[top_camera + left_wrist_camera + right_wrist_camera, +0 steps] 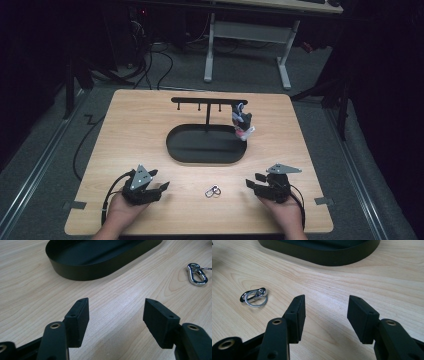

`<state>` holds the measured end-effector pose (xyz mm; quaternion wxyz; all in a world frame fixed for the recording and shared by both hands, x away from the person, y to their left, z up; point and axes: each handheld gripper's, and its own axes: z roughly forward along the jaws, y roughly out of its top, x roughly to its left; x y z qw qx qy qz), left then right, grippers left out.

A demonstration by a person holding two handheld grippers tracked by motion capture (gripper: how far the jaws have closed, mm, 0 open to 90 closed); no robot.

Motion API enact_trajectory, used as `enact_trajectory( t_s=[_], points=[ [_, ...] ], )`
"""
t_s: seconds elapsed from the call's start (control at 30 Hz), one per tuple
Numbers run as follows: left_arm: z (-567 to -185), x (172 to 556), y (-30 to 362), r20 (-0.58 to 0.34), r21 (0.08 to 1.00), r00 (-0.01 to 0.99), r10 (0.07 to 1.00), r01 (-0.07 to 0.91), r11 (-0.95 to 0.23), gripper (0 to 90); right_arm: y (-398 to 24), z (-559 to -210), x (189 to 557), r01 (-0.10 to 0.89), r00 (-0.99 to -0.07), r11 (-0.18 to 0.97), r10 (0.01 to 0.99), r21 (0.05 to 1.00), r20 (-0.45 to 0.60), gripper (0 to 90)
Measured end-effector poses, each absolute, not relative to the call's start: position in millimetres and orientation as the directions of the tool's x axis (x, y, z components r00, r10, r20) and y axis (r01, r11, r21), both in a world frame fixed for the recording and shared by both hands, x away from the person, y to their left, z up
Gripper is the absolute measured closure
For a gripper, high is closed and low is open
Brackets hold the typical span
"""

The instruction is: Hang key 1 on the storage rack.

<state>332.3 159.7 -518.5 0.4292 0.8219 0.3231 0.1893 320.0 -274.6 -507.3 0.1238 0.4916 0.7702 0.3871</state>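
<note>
A small silver clip with a key ring (213,191) lies on the wooden table (135,130) near its front edge, between the two hands. It shows at the right edge of the left gripper view (197,274) and at the left of the right gripper view (254,297). My left gripper (165,186) rests low at the front left, open and empty (116,315). My right gripper (251,181) rests at the front right, also open and empty (326,312). Both point inward toward the clip, apart from it.
A black oval tray (206,145) sits mid-table (82,270) (324,257), with a black T-shaped rack (207,102) rising from it. A keychain bundle (242,122) hangs from the rack's right end. Cables trail off the table's left side.
</note>
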Motion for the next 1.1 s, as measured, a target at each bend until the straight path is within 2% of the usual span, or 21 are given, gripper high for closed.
enact_trajectory(
  t_s=[0.1,0.13,0.17,0.2,0.23,0.43,0.63,0.8,1.1],
  points=[
    [-518,333,160,0.034,0.829,0.714,0.699,0.370,-0.419,38.4,-269,-511,322,0.665,-0.497,0.250,0.852,0.703,0.167,51.3],
    [-519,333,161,0.032,0.829,0.713,0.700,0.373,-0.417,38.4,-265,-512,321,0.661,-0.514,0.264,0.841,0.702,0.167,55.4],
    [-519,333,161,0.032,0.828,0.712,0.701,0.374,-0.417,38.4,-260,-512,320,0.659,-0.532,0.274,0.828,0.700,0.177,65.7],
    [-519,334,161,0.032,0.827,0.711,0.703,0.376,-0.418,38.4,-255,-512,319,0.642,-0.560,0.296,0.811,0.707,0.169,80.6],
    [-520,333,162,0.033,0.825,0.710,0.704,0.378,-0.419,38.4,-247,-511,317,0.621,-0.593,0.326,0.790,0.713,0.155,90.0],
    [-520,327,171,0.035,0.823,0.697,0.717,0.386,-0.416,38.4,-184,-504,308,0.519,-0.734,0.419,0.665,0.745,0.137,90.0],
    [-518,322,184,0.033,0.829,0.667,0.744,0.397,-0.393,38.6,-141,-515,313,0.483,-0.775,0.516,0.628,0.707,0.071,90.0],
    [-518,322,187,0.024,0.831,0.665,0.746,0.402,-0.385,38.7,-147,-518,312,0.484,-0.763,0.549,0.646,0.681,0.022,90.0],
    [-517,327,171,0.039,0.828,0.702,0.711,0.376,-0.417,38.7,-195,-512,305,0.542,-0.677,0.481,0.735,0.689,0.019,90.0]
  ],
)
